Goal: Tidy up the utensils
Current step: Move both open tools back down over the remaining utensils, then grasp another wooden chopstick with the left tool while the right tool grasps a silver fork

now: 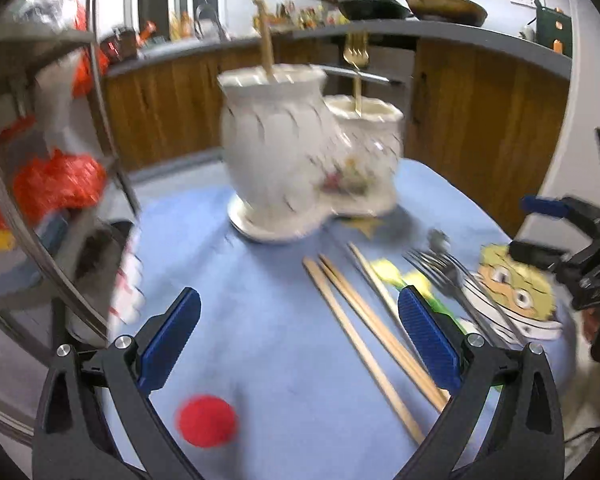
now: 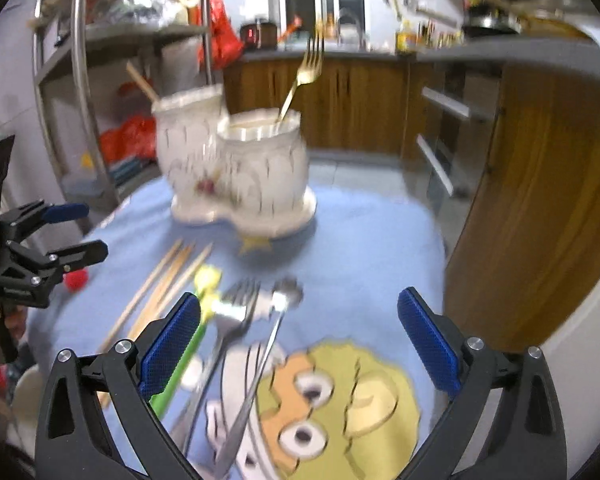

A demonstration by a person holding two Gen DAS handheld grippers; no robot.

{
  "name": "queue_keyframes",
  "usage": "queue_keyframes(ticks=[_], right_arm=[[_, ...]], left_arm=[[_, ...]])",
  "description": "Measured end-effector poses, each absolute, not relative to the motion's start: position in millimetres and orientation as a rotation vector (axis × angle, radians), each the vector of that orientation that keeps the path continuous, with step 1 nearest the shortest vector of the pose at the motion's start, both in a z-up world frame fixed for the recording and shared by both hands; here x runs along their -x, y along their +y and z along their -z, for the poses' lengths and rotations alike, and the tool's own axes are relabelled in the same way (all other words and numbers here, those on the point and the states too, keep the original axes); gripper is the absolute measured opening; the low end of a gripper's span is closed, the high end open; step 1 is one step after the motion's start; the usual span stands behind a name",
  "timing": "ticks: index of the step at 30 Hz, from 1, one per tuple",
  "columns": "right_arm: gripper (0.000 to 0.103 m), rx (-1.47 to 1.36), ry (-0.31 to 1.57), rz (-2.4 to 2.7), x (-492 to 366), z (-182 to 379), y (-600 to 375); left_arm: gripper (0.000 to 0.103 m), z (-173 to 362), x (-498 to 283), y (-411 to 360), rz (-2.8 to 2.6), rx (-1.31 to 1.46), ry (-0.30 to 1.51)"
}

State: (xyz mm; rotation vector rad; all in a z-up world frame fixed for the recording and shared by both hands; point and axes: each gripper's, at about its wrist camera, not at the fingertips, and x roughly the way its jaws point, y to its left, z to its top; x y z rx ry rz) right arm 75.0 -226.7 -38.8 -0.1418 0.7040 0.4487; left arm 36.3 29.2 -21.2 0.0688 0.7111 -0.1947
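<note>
A white ceramic double holder (image 1: 300,160) stands on the blue cloth (image 1: 260,360); it also shows in the right wrist view (image 2: 240,168). Its taller cup holds a wooden chopstick (image 1: 266,52), its lower cup a gold fork (image 1: 356,60) (image 2: 304,76). Loose wooden chopsticks (image 1: 360,328) (image 2: 160,284), steel forks (image 1: 448,276) (image 2: 228,328) and a steel spoon (image 2: 276,320) lie on the cloth. My left gripper (image 1: 300,312) is open and empty above the cloth, left of the chopsticks. My right gripper (image 2: 300,316) is open and empty over the forks and spoon.
A red ball (image 1: 206,420) lies on the cloth near the left gripper. A green-and-yellow utensil (image 2: 188,340) lies beside the forks. A metal rack (image 2: 84,80) with red bags stands left. Wooden kitchen cabinets (image 2: 540,200) and a counter stand behind and right.
</note>
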Motion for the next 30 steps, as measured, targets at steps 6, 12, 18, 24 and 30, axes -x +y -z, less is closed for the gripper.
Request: queue_keyframes(ticks=[6,12,18,24,30], right_arm=[[0.097,0.21,0.772,-0.404,-74.6,55.3,-218.3],[0.075,0.163,0.851,-0.408,-81.0,63.6,-214.5],[0.055,0.124,0.872,-0.52,-76.2,59.8,-200.1],[0.039,0.131,0.904,-0.561,-79.8,68.8,-181.1],[0.031,0.175,0.877,-0.532,-86.2,73.9,-169.9]], left_arm=[[0.097,38.1,-35.8,18.5,0.178,-0.091,0.781],[0.092,46.0,-36.7,11.9,0.176,-0.124,0.814],[0.075,49.5,-38.0,10.4,0.211,-0.092,0.839],[0.054,56.6,-41.5,4.5,0.236,-0.098,0.877],[0.037,64.0,-50.0,-0.8,0.223,-0.107,0.9]])
